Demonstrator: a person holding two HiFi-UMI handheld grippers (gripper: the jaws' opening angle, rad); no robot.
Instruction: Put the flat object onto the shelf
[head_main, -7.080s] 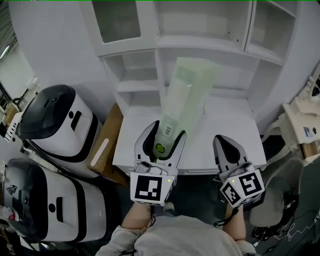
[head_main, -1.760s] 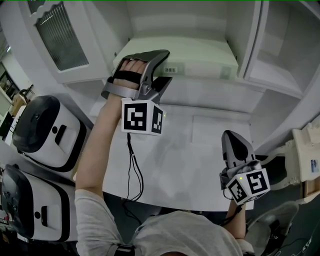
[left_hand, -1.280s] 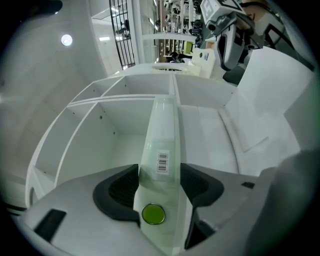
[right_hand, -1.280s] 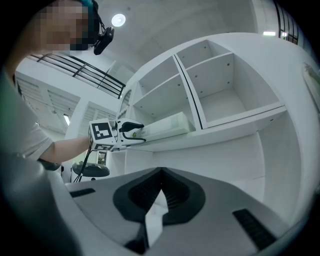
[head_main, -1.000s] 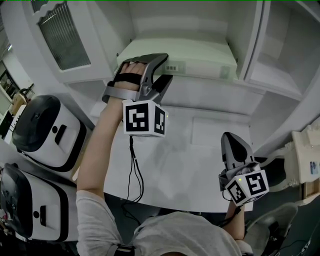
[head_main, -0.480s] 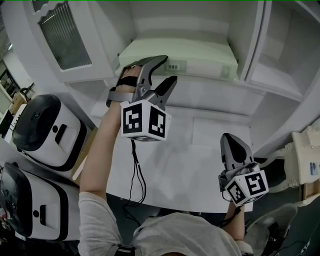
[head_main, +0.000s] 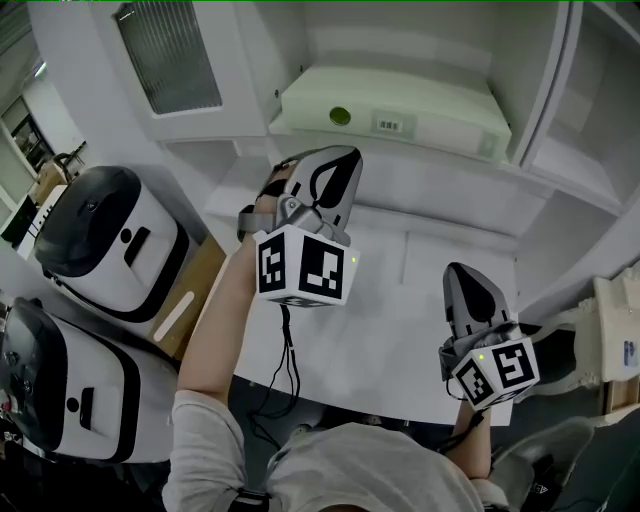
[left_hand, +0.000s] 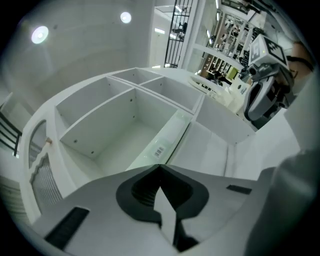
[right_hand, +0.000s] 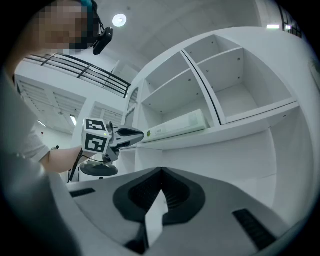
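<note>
The tall white shelf unit (head_main: 545, 90) stands at the back of a white table (head_main: 400, 330), with two rounded white-and-black machines (head_main: 110, 235) beside the table on the left. The flat pale-green slab (head_main: 390, 100) lies flat on the open shelf above the tabletop. Its long axis runs side to side along the shelf's front edge. The narrow edge with the barcode label (head_main: 388, 124) faces outward, and a round green mark (head_main: 340, 116) sits near the slab's left end. The left gripper (head_main: 338, 168) is held level in front of the shelf, just below and clear of the slab. Its jaws have just been closing and now meet, with nothing between them. The right gripper (head_main: 463, 278) hovers low over the table's right side, well apart from the slab, with its jaws also together and empty.
</note>
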